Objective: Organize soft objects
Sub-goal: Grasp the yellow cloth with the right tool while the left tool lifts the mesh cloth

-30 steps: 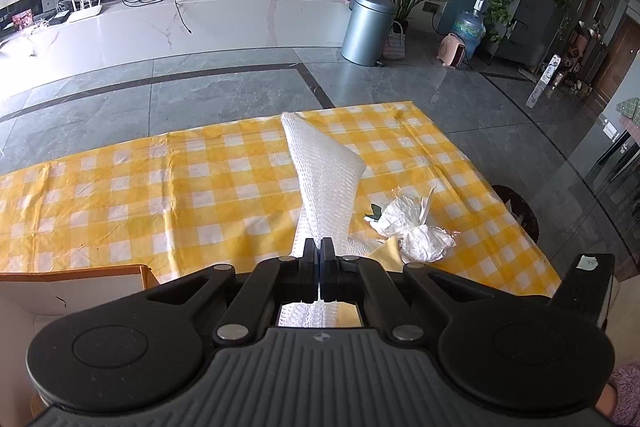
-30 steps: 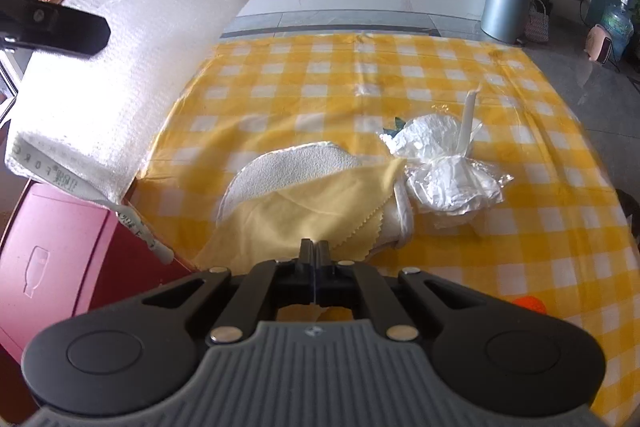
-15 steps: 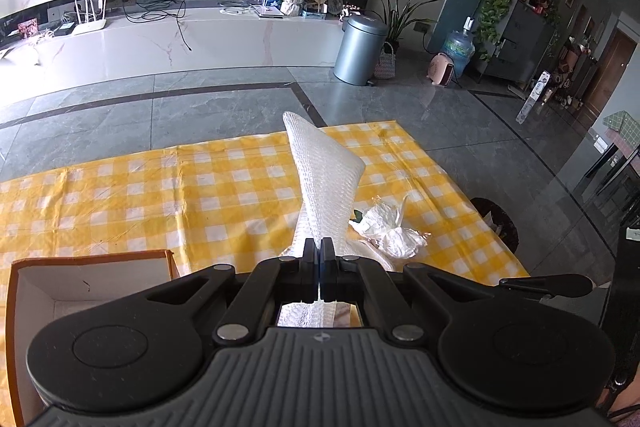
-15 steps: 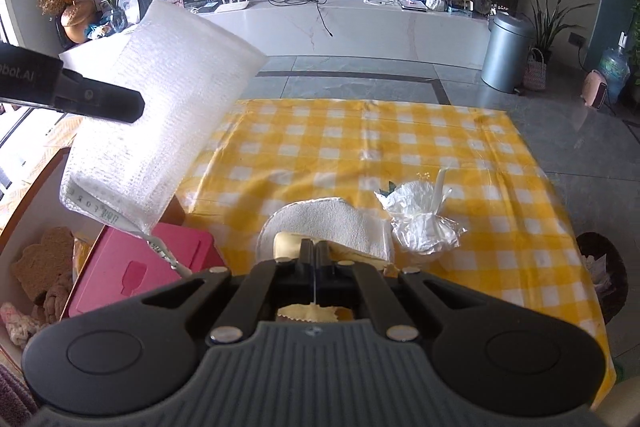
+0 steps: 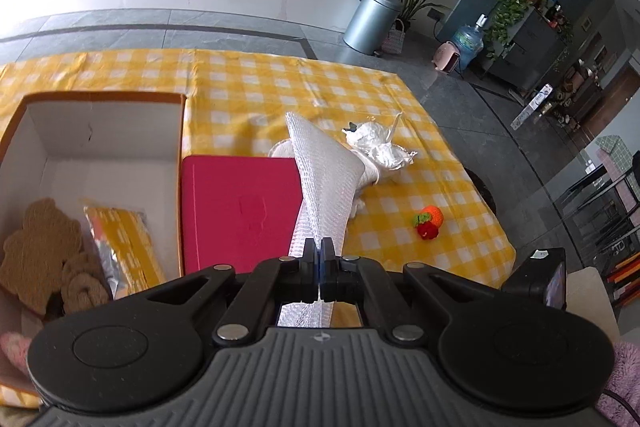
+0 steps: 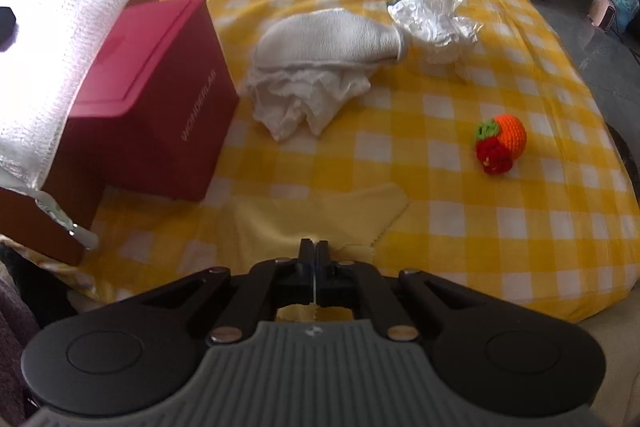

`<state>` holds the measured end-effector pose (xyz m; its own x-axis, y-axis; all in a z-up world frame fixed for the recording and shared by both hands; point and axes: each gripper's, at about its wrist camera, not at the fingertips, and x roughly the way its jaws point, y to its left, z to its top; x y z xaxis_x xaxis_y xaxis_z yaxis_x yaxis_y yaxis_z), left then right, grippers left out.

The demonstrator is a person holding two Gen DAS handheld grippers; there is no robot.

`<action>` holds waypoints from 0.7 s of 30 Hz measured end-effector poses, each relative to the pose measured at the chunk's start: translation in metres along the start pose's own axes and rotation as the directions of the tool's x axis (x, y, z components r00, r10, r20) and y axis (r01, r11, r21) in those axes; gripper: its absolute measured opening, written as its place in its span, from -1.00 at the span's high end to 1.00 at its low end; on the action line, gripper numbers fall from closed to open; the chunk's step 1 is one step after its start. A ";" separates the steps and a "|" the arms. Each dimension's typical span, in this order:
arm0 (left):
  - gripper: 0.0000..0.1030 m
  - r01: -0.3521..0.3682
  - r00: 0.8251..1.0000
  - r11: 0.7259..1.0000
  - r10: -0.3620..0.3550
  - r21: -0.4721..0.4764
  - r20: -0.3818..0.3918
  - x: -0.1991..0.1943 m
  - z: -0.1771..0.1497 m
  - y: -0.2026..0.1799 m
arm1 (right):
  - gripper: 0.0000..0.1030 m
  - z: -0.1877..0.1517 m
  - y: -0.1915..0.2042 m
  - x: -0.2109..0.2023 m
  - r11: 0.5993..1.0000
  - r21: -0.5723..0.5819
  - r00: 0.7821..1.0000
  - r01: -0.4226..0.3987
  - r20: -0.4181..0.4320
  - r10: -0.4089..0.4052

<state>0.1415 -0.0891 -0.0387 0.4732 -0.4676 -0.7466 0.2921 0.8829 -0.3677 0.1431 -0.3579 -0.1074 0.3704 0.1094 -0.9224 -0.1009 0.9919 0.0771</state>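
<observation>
1. In the left wrist view, the red box (image 5: 240,211) serves as landmark. The bubble-wrap sheet (image 5: 326,187) rises over its right edge and hides much of the white towel (image 5: 280,149) and the crumpled plastic wrap (image 5: 380,149) beyond. The open cardboard box (image 5: 100,131), left of the red box, is cut off by the gripper body; brown soft pieces (image 5: 40,247) and a yellow packet (image 5: 120,247) lie inside.
2. Left gripper (image 5: 319,255): jaws clenched on the lower end of the bubble-wrap sheet, which is held in the air.
3. A crocheted fruit (image 5: 430,221) lies on the checked tablecloth (image 5: 280,87), well right of the red box.
4. In the right wrist view, motion blur softens detail. The bubble-wrap sheet (image 6: 60,27) covers the red box's (image 6: 160,99) left side.
5. Right gripper (image 6: 315,255): jaws pinched shut on the near edge of the yellow cloth (image 6: 320,215), which lies flat on the tablecloth just in front of the red box.
</observation>
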 end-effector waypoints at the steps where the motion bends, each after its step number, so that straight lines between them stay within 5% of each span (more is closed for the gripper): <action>1: 0.99 -0.002 1.000 1.000 0.002 -0.015 0.000 -0.001 -0.003 0.003 | 0.91 0.000 0.002 0.004 1.000 -0.019 1.000 0.003 -0.012 -0.003; 2: 0.99 -0.005 1.000 1.000 0.005 -0.028 0.000 -0.001 -0.006 0.005 | 0.75 -0.001 0.004 0.005 0.999 -0.037 1.000 0.008 -0.021 -0.008; 3: 0.99 -0.008 1.000 0.999 0.009 -0.037 0.003 -0.003 -0.009 0.006 | 0.22 0.000 0.006 0.008 0.998 -0.057 0.999 0.001 -0.032 -0.003; 5: 0.99 -0.016 1.000 0.999 0.016 -0.048 0.009 -0.007 -0.014 0.007 | -0.53 0.002 0.013 0.013 0.993 -0.114 0.999 -0.008 -0.045 0.003; 6: 0.99 -0.018 1.000 0.998 0.019 -0.052 0.013 -0.009 -0.016 0.008 | -0.61 0.004 0.017 0.016 0.990 -0.144 0.999 0.003 -0.042 -0.009; 10: 0.99 -0.030 0.999 0.996 0.032 -0.078 0.025 -0.019 -0.024 0.013 | -0.71 0.011 0.031 0.036 0.961 -0.276 0.996 0.036 -0.068 -0.057; 13: 0.99 -0.038 0.999 0.995 0.041 -0.093 0.031 -0.023 -0.028 0.017 | -0.70 0.014 0.030 0.051 0.966 -0.260 0.991 -0.002 -0.131 -0.033; 19: 0.99 -0.042 0.998 0.994 0.046 -0.097 0.040 -0.027 -0.030 0.022 | -0.26 0.015 0.015 0.054 0.986 -0.164 0.988 -0.036 -0.157 0.010; 21: 0.99 -0.036 0.998 0.994 0.040 -0.100 0.040 -0.027 -0.030 0.022 | 0.14 0.014 0.014 0.050 0.987 -0.154 0.989 -0.032 -0.147 0.009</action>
<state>0.1104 -0.0558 -0.0436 0.5170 -0.4335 -0.7381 0.1904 0.8989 -0.3946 0.1733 -0.3378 -0.1475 0.2301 0.1082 -0.9671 -0.2542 0.9660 0.0476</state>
